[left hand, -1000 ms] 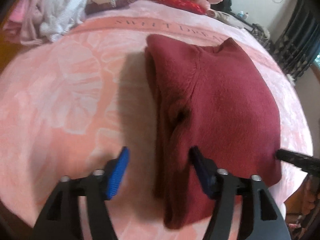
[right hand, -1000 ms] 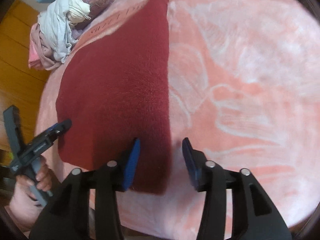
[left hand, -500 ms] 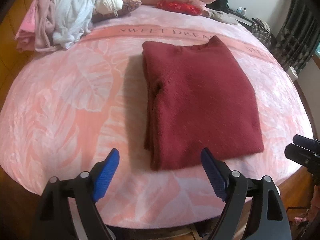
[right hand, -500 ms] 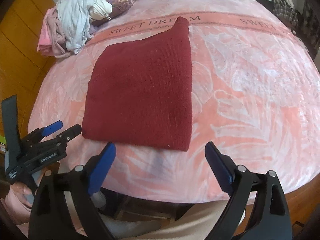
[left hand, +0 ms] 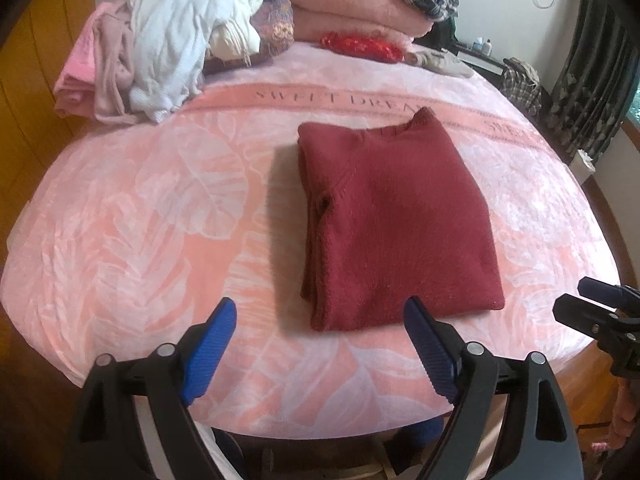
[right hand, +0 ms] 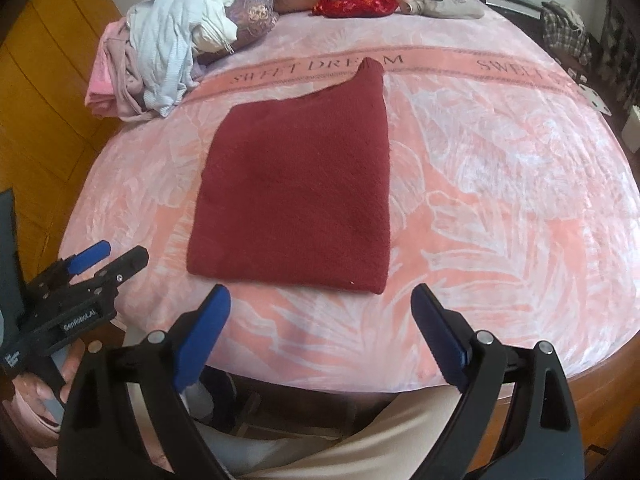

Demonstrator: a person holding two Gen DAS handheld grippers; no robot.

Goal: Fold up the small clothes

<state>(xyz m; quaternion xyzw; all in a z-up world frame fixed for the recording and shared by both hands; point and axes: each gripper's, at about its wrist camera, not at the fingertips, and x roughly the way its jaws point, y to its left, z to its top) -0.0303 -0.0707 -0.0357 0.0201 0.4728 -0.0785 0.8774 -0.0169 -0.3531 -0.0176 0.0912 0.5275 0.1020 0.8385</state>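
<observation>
Both wrist cameras looked steeply down along their fingers from the bed's (left hand: 120, 240) near edge, set back from it. The left view faced the folded red sweater (left hand: 396, 220) from its left; the right view (right hand: 296, 196) faced it squarely. Both shared the sweater, the blanket and the clothes pile (right hand: 160, 52).

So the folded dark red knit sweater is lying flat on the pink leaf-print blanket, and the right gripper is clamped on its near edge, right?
Not quite. The right gripper stands open, clear of the folded dark red knit sweater, as the right wrist view shows. The sweater does lie flat on the pink leaf-print blanket.
</observation>
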